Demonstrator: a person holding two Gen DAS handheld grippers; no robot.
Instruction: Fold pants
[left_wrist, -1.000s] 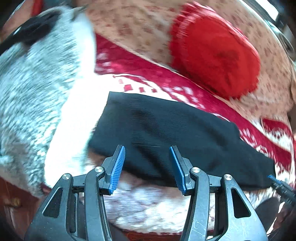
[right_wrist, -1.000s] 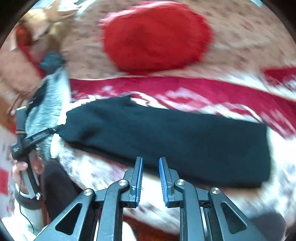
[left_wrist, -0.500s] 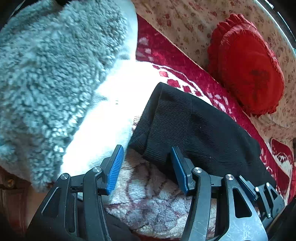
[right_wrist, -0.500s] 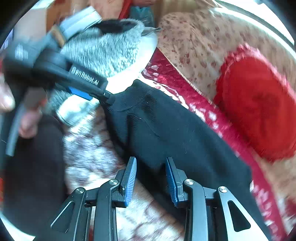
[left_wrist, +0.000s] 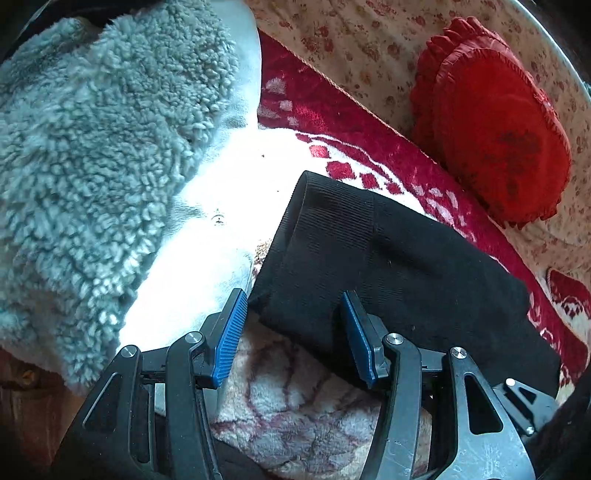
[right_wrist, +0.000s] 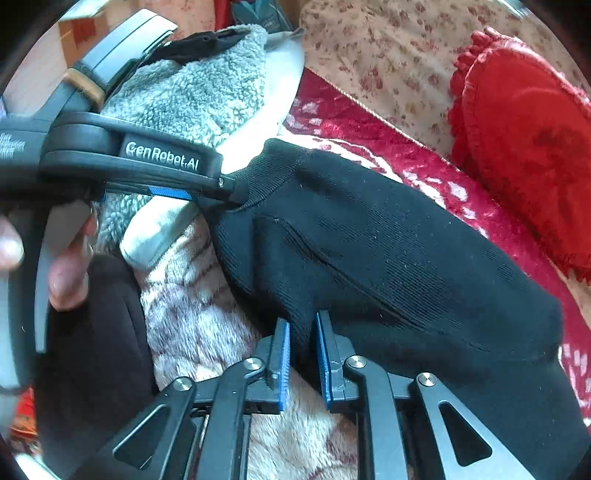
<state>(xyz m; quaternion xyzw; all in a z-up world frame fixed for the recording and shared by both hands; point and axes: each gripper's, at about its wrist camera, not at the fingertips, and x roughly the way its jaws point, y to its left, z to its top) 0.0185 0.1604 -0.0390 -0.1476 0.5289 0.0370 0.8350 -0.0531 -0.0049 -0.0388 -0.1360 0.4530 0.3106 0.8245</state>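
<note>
In the left wrist view the black pants (left_wrist: 388, 266) lie folded into a long strip on a red-and-white patterned blanket (left_wrist: 332, 125), their long axis running from the ribbed end at centre frame down toward the lower right edge, the ribbed end pointing up and left toward a grey fleece garment (left_wrist: 96, 147). The left gripper (left_wrist: 291, 332) has its blue-padded fingers (left_wrist: 231, 332) spread wide, the near corner of the pants sitting between them with nothing clamped; the right finger rests over the black cloth and the left finger lies just beside its edge. A red frilled cushion (left_wrist: 495, 125) leans on floral upholstery (left_wrist: 354, 40) behind the blanket, well apart from the pants. In the right wrist view the pants (right_wrist: 388, 251) stretch from upper left to lower right, a seam line following that same axis. The right gripper (right_wrist: 301, 354) has its fingers (right_wrist: 282, 350) drawn close with a fold of the near black edge between them, though whether they truly pinch it I cannot tell. The left gripper (right_wrist: 236, 192) reaches in from the left, tip at the pants' far corner, held by a hand (right_wrist: 62, 273). The blanket (right_wrist: 369, 140), cushion (right_wrist: 528, 147), fleece (right_wrist: 192, 92) and upholstery (right_wrist: 376, 55) ring the cloth
</note>
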